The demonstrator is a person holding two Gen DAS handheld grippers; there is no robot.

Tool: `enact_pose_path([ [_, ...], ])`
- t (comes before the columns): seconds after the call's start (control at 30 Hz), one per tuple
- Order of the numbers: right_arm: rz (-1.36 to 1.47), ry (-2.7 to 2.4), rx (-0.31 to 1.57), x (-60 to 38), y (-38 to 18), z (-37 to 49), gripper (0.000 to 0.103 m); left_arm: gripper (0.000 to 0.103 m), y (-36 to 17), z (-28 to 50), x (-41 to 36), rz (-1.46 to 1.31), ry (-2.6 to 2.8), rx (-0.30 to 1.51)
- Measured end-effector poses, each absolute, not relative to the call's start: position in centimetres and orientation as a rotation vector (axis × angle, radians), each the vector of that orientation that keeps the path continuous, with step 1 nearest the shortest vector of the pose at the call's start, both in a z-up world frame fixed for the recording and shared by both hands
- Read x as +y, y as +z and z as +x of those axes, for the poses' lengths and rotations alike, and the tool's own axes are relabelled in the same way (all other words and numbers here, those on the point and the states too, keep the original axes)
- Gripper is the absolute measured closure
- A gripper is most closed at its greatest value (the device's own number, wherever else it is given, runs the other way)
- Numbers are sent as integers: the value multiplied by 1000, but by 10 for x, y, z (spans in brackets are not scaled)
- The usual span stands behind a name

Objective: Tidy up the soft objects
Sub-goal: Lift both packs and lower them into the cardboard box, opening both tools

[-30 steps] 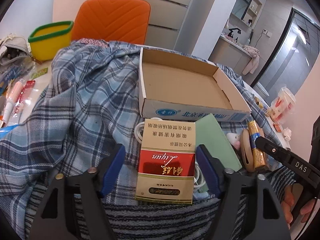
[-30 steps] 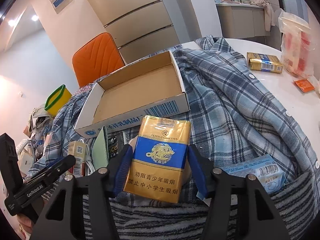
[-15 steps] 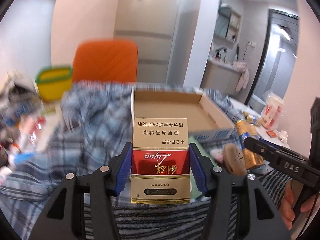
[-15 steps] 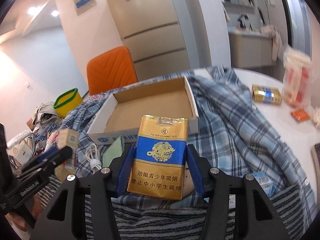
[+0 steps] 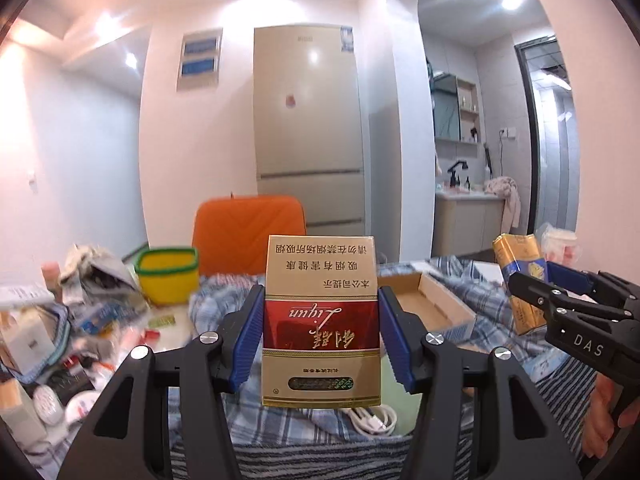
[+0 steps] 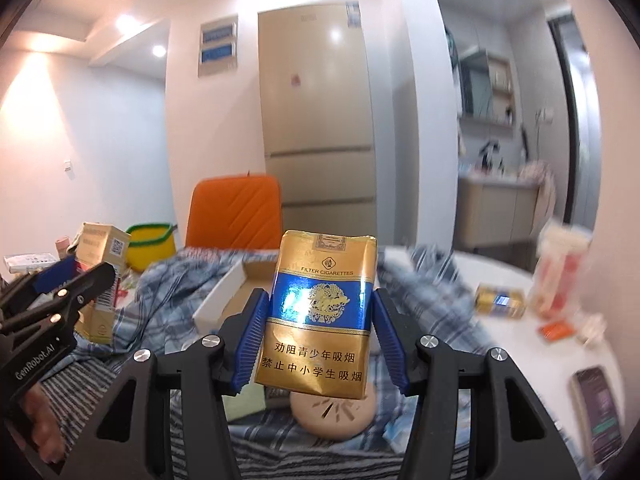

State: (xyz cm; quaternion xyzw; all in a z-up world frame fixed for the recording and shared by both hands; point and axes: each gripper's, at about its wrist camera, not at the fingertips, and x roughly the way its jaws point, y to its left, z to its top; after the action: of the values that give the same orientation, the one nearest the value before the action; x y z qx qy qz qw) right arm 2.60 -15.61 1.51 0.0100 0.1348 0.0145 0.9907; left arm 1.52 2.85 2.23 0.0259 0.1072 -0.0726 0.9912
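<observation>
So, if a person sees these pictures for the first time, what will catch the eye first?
Most likely the two cigarette packs held up in the middle of each view: the red and gold pack in the left gripper and the blue and gold pack in the right gripper. Behind them stand the orange chair and the tall fridge.

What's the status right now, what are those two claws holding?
Left gripper shut on red-and-gold cigarette pack. Right gripper shut on blue-and-gold cigarette pack. Both packs held above plaid shirt; cardboard box open, unobstructed.
</observation>
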Motion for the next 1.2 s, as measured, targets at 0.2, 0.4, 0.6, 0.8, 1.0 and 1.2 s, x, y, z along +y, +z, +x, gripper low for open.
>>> enact_pose_path([
  [0.2, -38, 13, 136, -157, 64, 9, 48, 49, 61, 4, 26, 70, -149, 94],
  [0.4, -46, -5, -5, -159, 123, 10, 48, 49, 101, 20, 19, 60, -165, -3],
  [0.6, -40, -29, -74, -159, 153, 34, 48, 49, 132, 38, 10, 80, -137, -119],
  [0.8, -21, -54, -58, -160, 149, 72, 48, 49, 135, 64, 3, 54, -156, -97],
  [1.0, -2, -73, 72, -166, 116, 112, 47, 49, 102, 89, -6, 69, -148, -45],
  [1.2, -19, -66, 217, -170, 79, 149, 47, 49, 64, 123, -13, 81, -123, 70],
])
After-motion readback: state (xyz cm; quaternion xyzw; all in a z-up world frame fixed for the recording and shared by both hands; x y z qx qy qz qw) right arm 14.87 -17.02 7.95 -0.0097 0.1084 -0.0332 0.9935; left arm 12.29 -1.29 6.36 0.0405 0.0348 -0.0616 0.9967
